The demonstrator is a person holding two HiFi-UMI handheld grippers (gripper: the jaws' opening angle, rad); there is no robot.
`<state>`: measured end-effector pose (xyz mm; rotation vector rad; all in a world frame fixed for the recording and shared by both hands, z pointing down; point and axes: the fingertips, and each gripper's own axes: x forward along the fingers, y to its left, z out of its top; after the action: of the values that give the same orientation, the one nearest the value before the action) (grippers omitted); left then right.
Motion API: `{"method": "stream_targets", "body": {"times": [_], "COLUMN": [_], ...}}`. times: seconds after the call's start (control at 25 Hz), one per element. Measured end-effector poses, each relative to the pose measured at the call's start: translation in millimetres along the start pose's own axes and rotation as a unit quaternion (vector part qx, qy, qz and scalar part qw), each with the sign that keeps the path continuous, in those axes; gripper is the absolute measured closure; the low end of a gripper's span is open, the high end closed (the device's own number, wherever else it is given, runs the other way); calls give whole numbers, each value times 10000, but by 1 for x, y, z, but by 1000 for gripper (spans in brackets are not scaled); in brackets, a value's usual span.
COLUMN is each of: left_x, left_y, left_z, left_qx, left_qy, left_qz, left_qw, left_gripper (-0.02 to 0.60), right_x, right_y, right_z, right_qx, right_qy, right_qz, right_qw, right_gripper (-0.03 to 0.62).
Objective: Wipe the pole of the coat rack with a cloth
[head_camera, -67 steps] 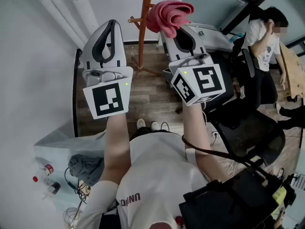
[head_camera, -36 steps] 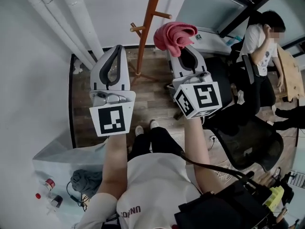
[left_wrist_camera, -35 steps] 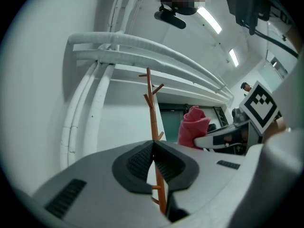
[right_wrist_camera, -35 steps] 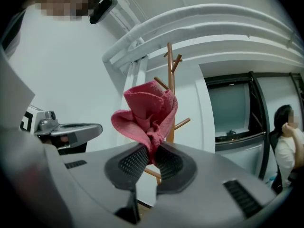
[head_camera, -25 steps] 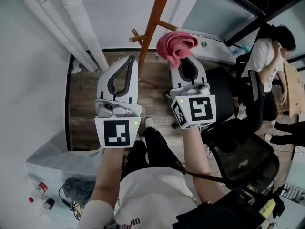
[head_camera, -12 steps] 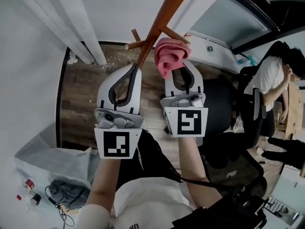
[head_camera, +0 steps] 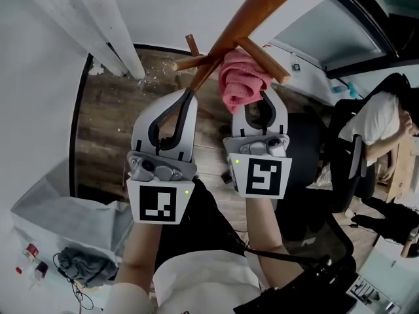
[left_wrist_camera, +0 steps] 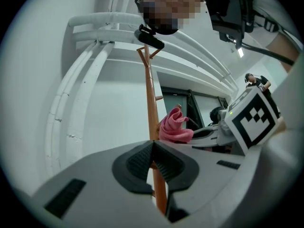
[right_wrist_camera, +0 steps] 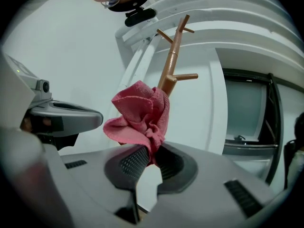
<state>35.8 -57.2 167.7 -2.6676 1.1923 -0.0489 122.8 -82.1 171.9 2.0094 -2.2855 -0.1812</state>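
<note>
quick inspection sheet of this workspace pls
surface: wooden floor, pale crumbs by the wall pipes
job's things: coat rack pole, brown wood; pink cloth bunched close beside it under a peg
clutter: grey bundle, small bottles lower left
grippers: left gripper shut, tips at the pole; right gripper shut on the cloth
cables: black cable across the shirt
surroundings: office chair, a person at right

The head view looked steeply down; both gripper views looked up, close along their jaws. All 3 shared the pole and cloth toward 12 o'clock.
</note>
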Motion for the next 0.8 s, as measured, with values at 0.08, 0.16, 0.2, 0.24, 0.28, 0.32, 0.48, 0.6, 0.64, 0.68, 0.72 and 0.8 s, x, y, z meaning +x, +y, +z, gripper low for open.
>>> {"method": "stream_targets", "body": {"times": [0.08, 0.16, 0.2, 0.24, 0.28, 0.32, 0.48, 0.6, 0.64, 0.68, 0.72, 0.8], "left_x": [3, 2, 1, 0, 0, -1, 1, 2, 2, 1, 0, -1], "left_y": [4, 5, 5, 4, 4, 3, 2, 1, 0, -1, -1, -2], "left_z": [-4, -9, -12, -14, -16, -16, -19, -24, -26, -28, -30, -35], "left_qx": [-79, -190, -227, -245, -247, -235, -191, -247, -291, -323, -334, -339], "left_qy": [-79, -86, -83, -90, -117, -166, -265, -260, -256, -248, -234, -196], "left_qz": [-20, -53, -81, -109, -134, -155, -237, -261, -274, -289, -300, -301], "left_qw": [9999, 9998, 9997, 9996, 9995, 9995, 9992, 9990, 9989, 9988, 9987, 9988], "left_gripper": [568, 568, 568, 568, 568, 568, 568, 568, 568, 568, 568, 568], "right_x": [3, 2, 0, -1, -3, -4, -7, -8, -8, -8, -8, -7], "right_y": [-1, 0, 0, 1, 1, 1, 2, 3, 4, 5, 7, 9], "right_z": [-3, -4, -4, -5, -6, -7, -12, -19, -21, -23, -25, -30], "right_qx": [-199, -164, -92, -55, -47, -56, -123, -117, -123, -129, -130, -112], "right_qy": [32, 42, 40, 45, 60, 79, 115, 168, 179, 189, 201, 232], "right_qz": [27, -48, -108, -150, -175, -187, -204, -205, -197, -187, -175, -151], "right_qw": [9998, 9998, 9999, 9999, 9998, 9998, 9997, 9996, 9996, 9996, 9996, 9996], "right_gripper": [545, 545, 545, 545, 545, 545, 545, 545, 545, 545, 545, 545]}}
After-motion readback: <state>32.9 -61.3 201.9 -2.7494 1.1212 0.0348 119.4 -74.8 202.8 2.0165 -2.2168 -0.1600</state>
